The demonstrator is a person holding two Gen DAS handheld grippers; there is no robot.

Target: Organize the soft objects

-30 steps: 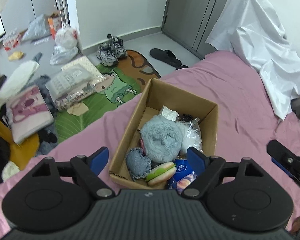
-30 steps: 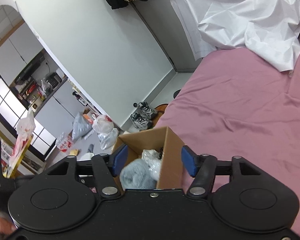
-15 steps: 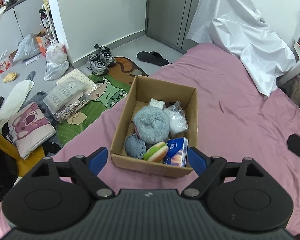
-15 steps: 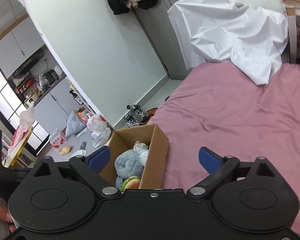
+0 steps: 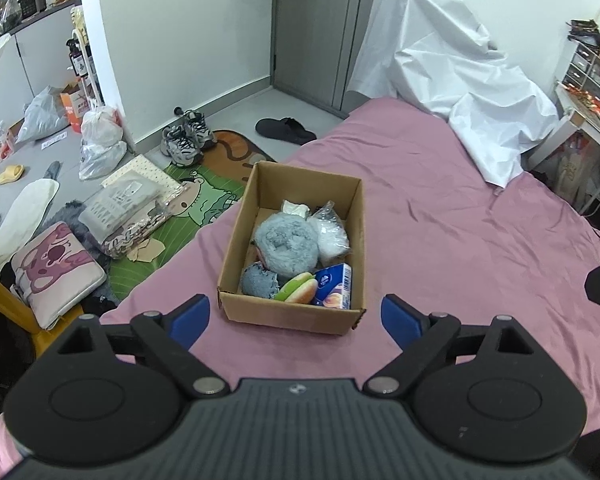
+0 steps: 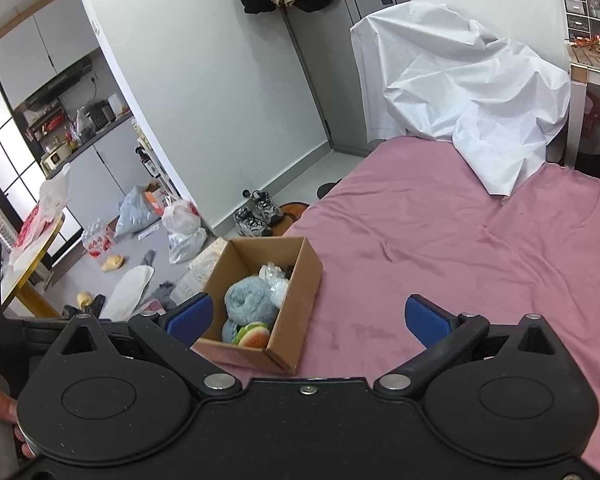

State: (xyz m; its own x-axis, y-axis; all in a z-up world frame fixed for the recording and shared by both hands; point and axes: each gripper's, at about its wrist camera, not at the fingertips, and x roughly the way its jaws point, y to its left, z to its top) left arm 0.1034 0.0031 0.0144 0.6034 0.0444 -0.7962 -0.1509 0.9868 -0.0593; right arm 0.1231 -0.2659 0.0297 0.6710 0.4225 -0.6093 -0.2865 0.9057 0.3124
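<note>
I hold both grippers raised above the pink bed (image 5: 440,208), each tilted down toward it. My left gripper (image 5: 296,316) has its blue pads spread wide with nothing between them and nothing touching them. My right gripper (image 6: 306,318) is spread just as wide and is also empty.

The cardboard box (image 5: 300,312) sits open on the bed near its left edge, just ahead of my left gripper and apart from it; in the left wrist view it lies roughly centred between the pads. In the right wrist view the box (image 6: 300,300) is ahead and left of centre, close to the left pad. Inside I see a fluffy grey-blue plush (image 5: 286,244) in the middle, a smaller grey-blue ball (image 5: 258,282) at the near left corner, a toy burger (image 5: 298,289) beside it, a blue tissue pack (image 5: 334,286) at the near right, and a clear bag of white stuff (image 5: 332,232) behind.
</note>
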